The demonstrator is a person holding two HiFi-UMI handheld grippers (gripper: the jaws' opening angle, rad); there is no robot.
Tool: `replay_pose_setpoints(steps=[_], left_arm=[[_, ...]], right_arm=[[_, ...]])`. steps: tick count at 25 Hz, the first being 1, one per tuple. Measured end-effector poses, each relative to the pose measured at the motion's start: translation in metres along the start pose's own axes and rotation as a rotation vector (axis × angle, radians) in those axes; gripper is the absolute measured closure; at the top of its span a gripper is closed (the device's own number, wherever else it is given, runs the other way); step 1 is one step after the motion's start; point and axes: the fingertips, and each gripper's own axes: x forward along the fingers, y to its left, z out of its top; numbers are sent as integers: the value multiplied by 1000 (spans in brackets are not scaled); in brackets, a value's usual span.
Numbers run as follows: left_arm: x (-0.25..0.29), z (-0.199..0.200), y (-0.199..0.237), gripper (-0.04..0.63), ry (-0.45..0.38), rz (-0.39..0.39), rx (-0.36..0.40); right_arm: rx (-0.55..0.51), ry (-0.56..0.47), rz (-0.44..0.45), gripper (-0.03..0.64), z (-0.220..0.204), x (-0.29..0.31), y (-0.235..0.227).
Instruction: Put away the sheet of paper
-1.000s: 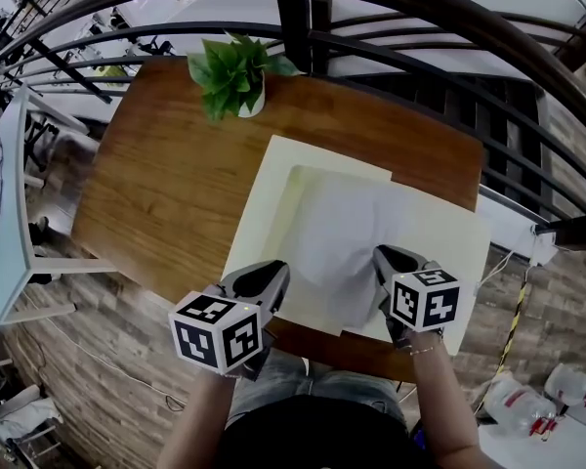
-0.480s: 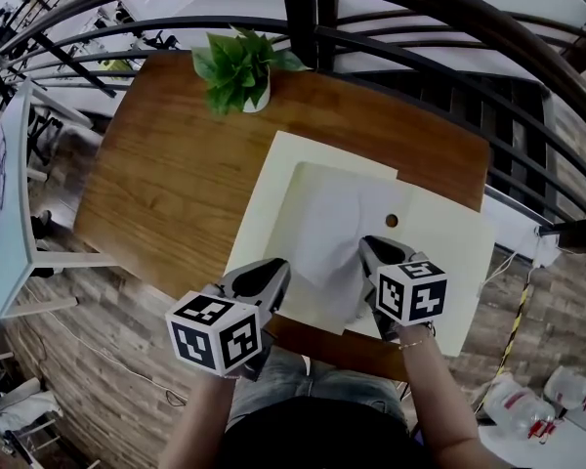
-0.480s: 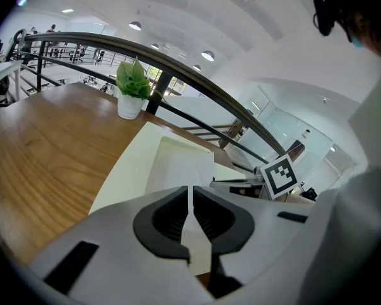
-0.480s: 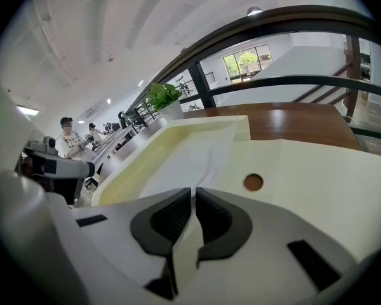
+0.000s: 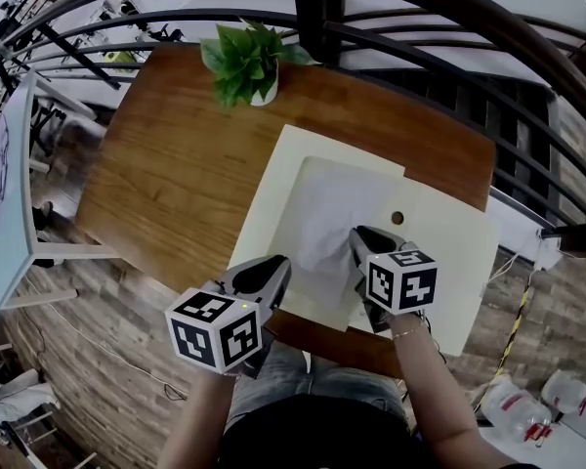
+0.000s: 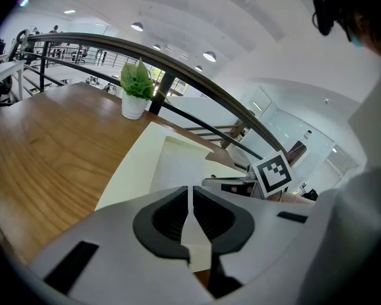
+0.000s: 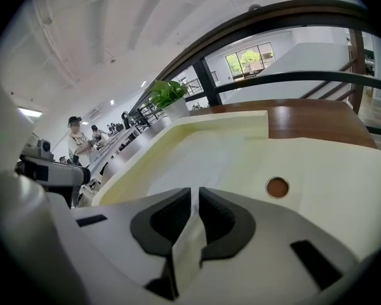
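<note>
Right gripper (image 7: 195,192): jaws drawn almost together, pinching a thin white edge. It is the sheet (image 5: 324,211), held at its near right corner, which rises and buckles a little at the tips. Ahead of the gripper and to its left, the rest of the sheet lies flat on the folder (image 5: 451,262), a wide cream one spread open under both grippers. Just right of the tips, a small round hole (image 5: 397,218) shows in the bare folder, clear of the sheet.

Left gripper (image 6: 190,192): near the right one, on its left and a bit closer to the person. Jaws closed, with a thin cream strip between them. From above, the tips sit at the folder's near left edge, so the grip looks to be on the folder, not the sheet. The sheet's left edge lies just ahead and to the right of these tips, apart from them.

Further out: the folder rests on a wooden table (image 5: 176,164). Far ahead of the left gripper, a potted plant (image 5: 244,59) stands at the table's far edge. Behind it runs a dark railing (image 5: 420,59).
</note>
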Motion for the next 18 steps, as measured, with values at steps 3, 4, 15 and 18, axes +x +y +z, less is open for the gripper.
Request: replay_pose_setpoints(steps=[3,4,15,18], left_arm=[[-1,-2,0,558,1,2,-4],[-1,-2,0,558,2,2,-4],[-3,1,-2,558,-4,-12,25],[-6,1,-4,558,-12,-26,41]], right_arm=[[-8,10,14,580,0,3,4],[-9,11,17,580,0,4,5],[30,-14,10,434,1,-9,-1],[46,-52,-8,434,5,-24,-5]])
